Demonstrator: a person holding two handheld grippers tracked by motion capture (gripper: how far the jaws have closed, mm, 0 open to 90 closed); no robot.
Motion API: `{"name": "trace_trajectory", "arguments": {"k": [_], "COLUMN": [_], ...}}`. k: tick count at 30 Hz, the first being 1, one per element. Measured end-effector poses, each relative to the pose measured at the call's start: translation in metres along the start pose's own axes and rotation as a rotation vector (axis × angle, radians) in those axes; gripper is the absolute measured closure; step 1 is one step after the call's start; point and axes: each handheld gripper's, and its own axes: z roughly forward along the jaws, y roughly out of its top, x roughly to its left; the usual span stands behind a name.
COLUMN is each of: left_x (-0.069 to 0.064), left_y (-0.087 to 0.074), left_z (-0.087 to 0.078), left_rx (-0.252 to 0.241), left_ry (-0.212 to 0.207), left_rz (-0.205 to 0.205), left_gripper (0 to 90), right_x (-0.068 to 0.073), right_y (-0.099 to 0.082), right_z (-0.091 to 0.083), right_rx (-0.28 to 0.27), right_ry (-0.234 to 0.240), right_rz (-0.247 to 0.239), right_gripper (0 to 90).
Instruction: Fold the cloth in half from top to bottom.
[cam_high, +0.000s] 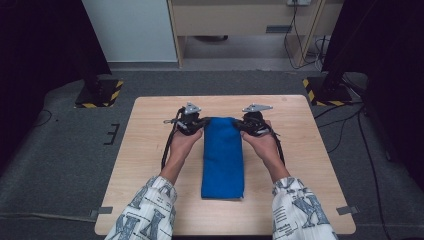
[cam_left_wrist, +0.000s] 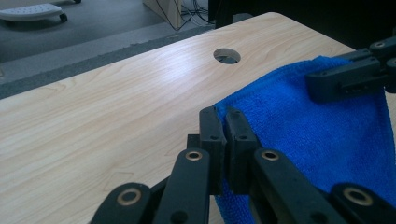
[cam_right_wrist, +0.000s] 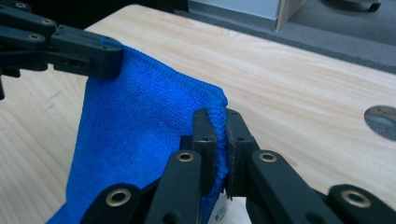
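Observation:
A folded blue towel (cam_high: 222, 160) lies lengthwise down the middle of the wooden table (cam_high: 150, 150). Its far edge is lifted off the wood. My left gripper (cam_high: 200, 123) is shut on the towel's far left corner, and my right gripper (cam_high: 239, 124) is shut on the far right corner. In the left gripper view the black jaws (cam_left_wrist: 224, 120) pinch the blue towel (cam_left_wrist: 317, 135), with the other gripper clamped at the upper right. In the right gripper view my gripper (cam_right_wrist: 216, 120) squeezes the hemmed corner of the towel (cam_right_wrist: 140, 121), and the other gripper bites the far corner.
A round cable hole (cam_left_wrist: 227, 56) is cut in the table beyond the towel. Bare wood lies on both sides of the towel. Two black stands with striped bases (cam_high: 99, 94) sit on the grey carpet past the table's far corners.

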Motion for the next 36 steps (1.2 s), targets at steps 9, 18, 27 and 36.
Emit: {"name": "trace_trajectory", "arguments": {"k": [9, 18, 27, 36], "left_x": [-0.001, -0.007, -0.011, -0.020], "left_y": [-0.003, -0.012, -0.021, -0.026], "left_z": [-0.005, -0.007, -0.010, -0.022], "left_rx": [0.002, 0.009, 0.013, 0.015], "left_ry": [0.006, -0.009, -0.025, -0.039], "left_rz": [0.011, 0.024, 0.024, 0.023], "left_gripper": [87.0, 87.0, 87.0, 86.9], "right_x": [0.004, 0.006, 0.010, 0.015], "right_y": [0.000, -0.015, -0.028, -0.034], "right_z": [0.000, -0.004, -0.008, -0.015], "right_rx": [-0.017, -0.009, -0.009, -0.015], "right_ry": [0.014, 0.029, 0.048, 0.065], "right_rz": [-0.013, -0.020, -0.022, -0.019], "right_gripper": [85.1, 85.0, 84.9, 84.9]}}
